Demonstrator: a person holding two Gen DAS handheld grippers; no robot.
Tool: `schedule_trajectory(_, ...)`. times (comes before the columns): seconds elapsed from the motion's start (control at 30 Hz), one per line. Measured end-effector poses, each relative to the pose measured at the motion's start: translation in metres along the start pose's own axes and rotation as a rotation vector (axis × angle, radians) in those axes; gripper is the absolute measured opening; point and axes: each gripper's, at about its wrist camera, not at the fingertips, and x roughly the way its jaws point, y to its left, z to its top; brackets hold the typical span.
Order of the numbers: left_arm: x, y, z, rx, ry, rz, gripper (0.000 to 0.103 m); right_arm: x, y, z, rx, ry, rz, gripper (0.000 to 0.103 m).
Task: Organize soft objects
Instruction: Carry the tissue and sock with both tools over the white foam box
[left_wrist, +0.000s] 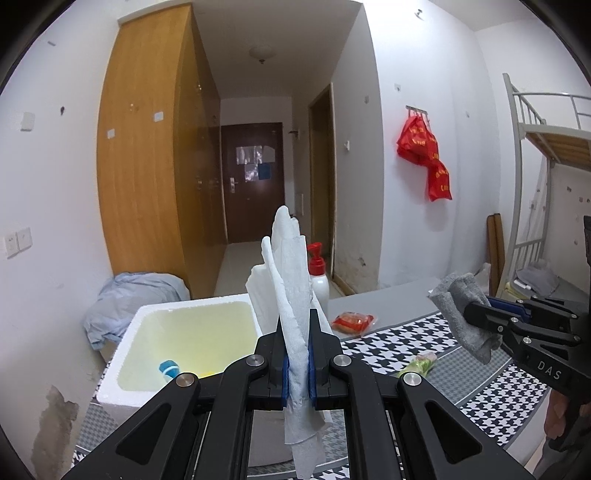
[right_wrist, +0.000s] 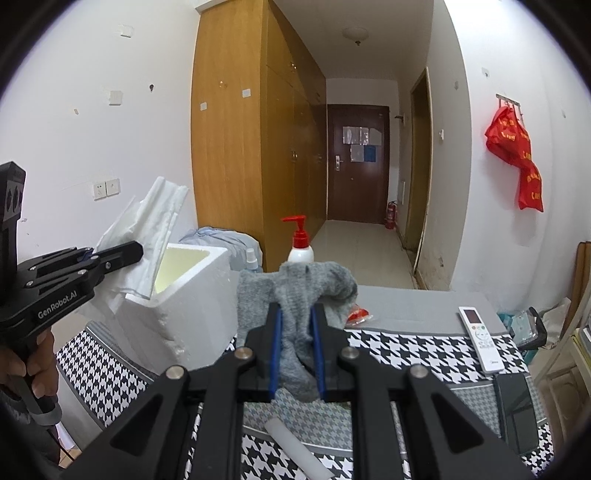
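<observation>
My left gripper is shut on a white paper towel and holds it upright, above the near right edge of the white foam box. In the right wrist view the left gripper and its towel hang over the box. My right gripper is shut on a grey sock, held above the houndstooth cloth. In the left wrist view the right gripper and the sock are at the right, clear of the box.
A white pump bottle with a red top stands behind the box. A red snack packet, a white remote, a dark phone and a white tube lie on the table. A blue-capped item lies in the box.
</observation>
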Motion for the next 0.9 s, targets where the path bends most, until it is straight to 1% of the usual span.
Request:
schedule_trajectory(0.33,-0.006,0.01,0.004,-0.01,-0.012,0.038,0.008,0.008,0.013,0.007,-0.018,-0.011,0.041,0.019)
schedule_trajectory(0.73,-0.015,0.033,0.007,-0.032,-0.025,0.093,0.008,0.014,0.033,0.014,-0.037,-0.019,0.109,0.019)
schedule_trajectory(0.9,-0.019,0.045,0.003,-0.045,-0.017,0.126,0.008,0.02,0.043,0.016,-0.045,-0.019,0.139,0.019)
